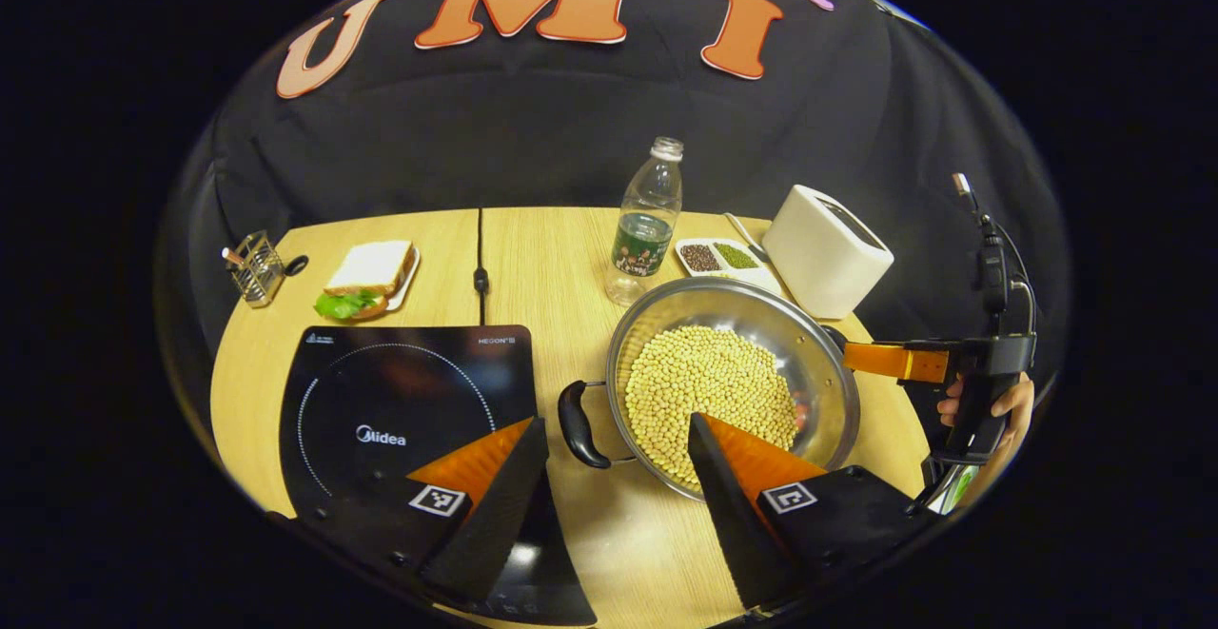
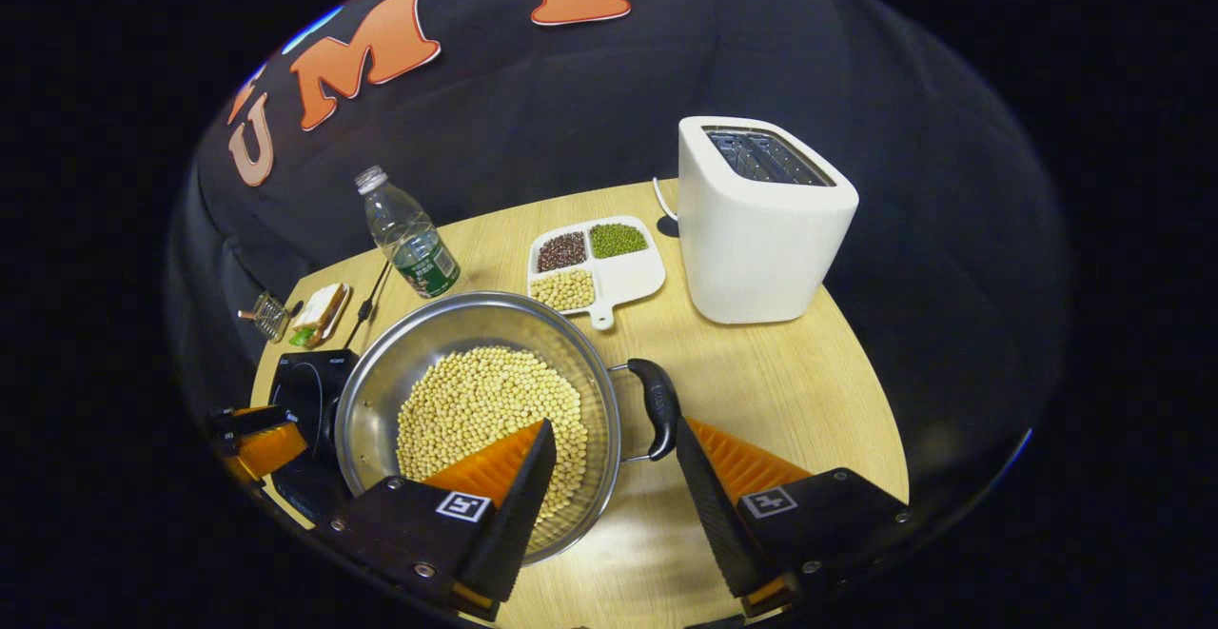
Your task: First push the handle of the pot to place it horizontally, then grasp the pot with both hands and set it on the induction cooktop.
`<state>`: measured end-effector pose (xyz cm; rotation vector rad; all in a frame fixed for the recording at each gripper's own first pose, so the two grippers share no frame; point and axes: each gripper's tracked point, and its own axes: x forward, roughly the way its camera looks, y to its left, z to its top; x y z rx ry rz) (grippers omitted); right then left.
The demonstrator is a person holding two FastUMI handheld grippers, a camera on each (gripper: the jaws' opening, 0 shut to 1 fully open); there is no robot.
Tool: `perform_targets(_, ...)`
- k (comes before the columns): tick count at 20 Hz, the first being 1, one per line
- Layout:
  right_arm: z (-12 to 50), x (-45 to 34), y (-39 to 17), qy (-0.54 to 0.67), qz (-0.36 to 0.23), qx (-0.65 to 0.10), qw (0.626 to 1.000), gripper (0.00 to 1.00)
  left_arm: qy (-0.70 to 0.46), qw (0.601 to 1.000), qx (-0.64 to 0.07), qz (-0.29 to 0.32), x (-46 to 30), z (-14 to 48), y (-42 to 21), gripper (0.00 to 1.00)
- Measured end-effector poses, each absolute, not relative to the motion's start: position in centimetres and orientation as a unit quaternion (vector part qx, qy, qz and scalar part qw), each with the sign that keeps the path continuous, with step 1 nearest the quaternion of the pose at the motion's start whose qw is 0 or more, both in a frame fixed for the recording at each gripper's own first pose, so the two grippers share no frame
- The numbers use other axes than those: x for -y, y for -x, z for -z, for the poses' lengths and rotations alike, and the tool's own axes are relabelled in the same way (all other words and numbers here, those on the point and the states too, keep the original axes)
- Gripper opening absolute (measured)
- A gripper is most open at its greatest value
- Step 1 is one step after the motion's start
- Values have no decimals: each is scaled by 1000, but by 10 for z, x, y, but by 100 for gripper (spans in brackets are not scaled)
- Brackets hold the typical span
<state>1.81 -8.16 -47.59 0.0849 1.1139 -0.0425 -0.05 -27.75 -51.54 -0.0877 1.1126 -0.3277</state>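
One steel pot (image 1: 733, 391) of soybeans is seen on the wooden surface (image 1: 542, 258), just right of one induction cooktop (image 1: 400, 410), with two black side handles. One water bottle (image 1: 647, 225), one white toaster (image 2: 761, 220), one divided bean tray (image 2: 595, 267), one sandwich plate (image 1: 371, 277) and one wire holder (image 1: 252, 267) are counted. Left gripper (image 1: 618, 439) jaws are spread wide, empty, the pot's left handle (image 1: 580, 424) lying between them, untouched. Right gripper (image 2: 614, 443) jaws are likewise wide apart and empty, straddling the pot's rim and right handle (image 2: 657, 405).
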Motion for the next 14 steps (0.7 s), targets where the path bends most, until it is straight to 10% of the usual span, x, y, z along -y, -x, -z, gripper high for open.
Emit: perform_targets(14, 510, 90, -25, 0, 34, -536, 843, 82, 31, 828, -546, 122, 292, 595, -20, 93)
